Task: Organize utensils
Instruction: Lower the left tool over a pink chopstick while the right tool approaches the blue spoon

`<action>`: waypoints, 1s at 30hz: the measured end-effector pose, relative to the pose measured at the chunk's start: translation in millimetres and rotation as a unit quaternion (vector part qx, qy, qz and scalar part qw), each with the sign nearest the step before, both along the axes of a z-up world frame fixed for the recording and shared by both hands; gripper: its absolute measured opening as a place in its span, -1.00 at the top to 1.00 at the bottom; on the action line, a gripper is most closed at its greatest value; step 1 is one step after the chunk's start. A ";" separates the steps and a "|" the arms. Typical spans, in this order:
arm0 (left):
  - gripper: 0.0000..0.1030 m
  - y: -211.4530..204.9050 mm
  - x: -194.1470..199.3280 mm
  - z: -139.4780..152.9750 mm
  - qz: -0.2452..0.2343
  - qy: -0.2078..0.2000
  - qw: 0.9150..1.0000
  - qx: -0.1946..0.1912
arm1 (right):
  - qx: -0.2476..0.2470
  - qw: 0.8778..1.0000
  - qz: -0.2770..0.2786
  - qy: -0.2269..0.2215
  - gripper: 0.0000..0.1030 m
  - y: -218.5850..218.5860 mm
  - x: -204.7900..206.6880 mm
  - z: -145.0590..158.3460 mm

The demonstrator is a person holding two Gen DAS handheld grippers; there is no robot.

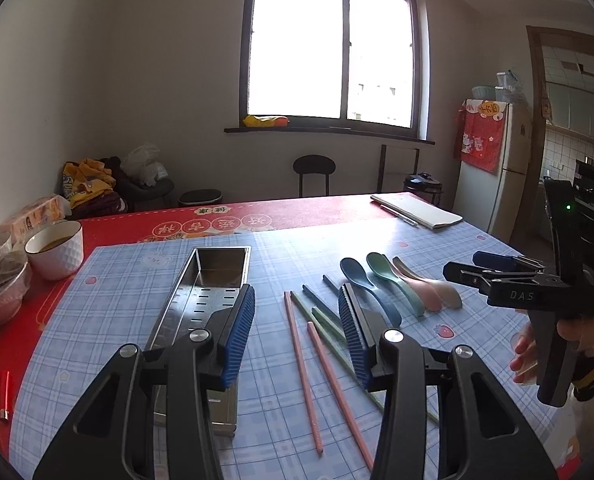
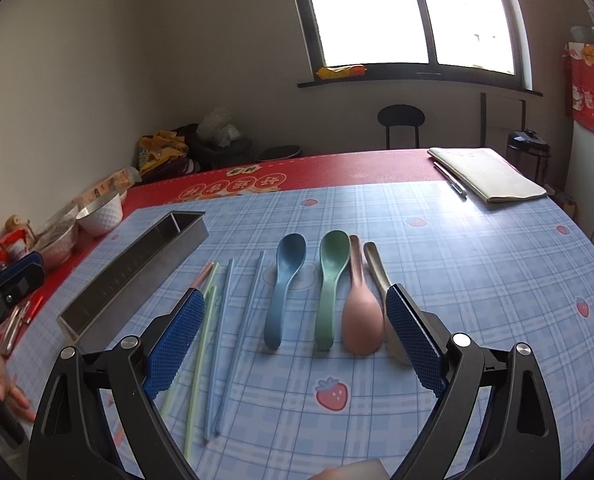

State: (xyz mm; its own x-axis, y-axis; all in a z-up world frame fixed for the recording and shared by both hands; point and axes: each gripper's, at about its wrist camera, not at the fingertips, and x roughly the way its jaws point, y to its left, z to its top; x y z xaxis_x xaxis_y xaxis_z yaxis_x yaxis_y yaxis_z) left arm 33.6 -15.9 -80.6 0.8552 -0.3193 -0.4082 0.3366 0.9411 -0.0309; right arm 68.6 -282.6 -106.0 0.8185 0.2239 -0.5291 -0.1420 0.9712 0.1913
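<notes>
The left gripper [image 1: 297, 328] stands with its blue pads apart and nothing pressed between them; through the gap in the left wrist view, at centre and lower centre, lie the pink chopsticks [image 1: 303, 376], long axes running from the lower edge up toward the middle of the frame, so nearly in line with the way this tool points; the green chopsticks [image 1: 325, 326] sit just beside them to the right, partly behind the right pad; the blue chopsticks [image 1: 317, 300] lie a little further up. My judgement is that the left hand is the nearer one for the chopsticks, and that the pink pair is its likely first pick.

The metal tray [image 1: 201, 300], long and narrow, empty, lies at centre left of that view, partly under the left pad; its long axis runs roughly alongside the chopsticks, so a carried stick would need little turning before it goes in.

The right gripper [image 2: 297, 336] also has its pads wide apart and holds nothing; in the right wrist view four spoons lie side by side at centre: blue spoon [image 2: 283, 292], green spoon [image 2: 329, 288], pink spoon [image 2: 361, 320], beige spoon [image 2: 377, 276], the last one partly hidden behind the right pad; the first two have bowls toward the top, the pink one's bowl toward the bottom.

A white bowl [image 1: 55, 250] at far left and a notebook [image 2: 489, 174] at upper right stand well apart from the work; nothing blocks the path to the tray, though close-packed sticks may be nudged.
</notes>
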 end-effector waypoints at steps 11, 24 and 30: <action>0.17 -22.9 41.8 -20.2 0.000 0.054 0.997 0.055 | -0.044 0.999 0.008 0.011 -0.74 5.0 58.4 10.6; 0.60 -59.3 88.3 -59.1 -0.016 0.143 0.978 0.154 | 0.009 0.998 0.038 0.057 -0.74 -8.2 80.5 -29.7; 0.60 -65.9 108.2 -77.1 0.003 0.175 0.965 0.195 | 0.039 0.998 0.020 0.051 -0.74 -22.8 77.9 -28.9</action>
State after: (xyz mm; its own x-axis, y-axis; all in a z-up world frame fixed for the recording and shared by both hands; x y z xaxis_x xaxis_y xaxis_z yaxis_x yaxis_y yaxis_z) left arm 141.8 -81.8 -157.7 0.6442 -0.0791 -0.7607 0.3643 0.9063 0.2142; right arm 146.5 -305.4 -134.9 0.7513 0.2978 -0.5890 -0.1555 0.9472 0.2805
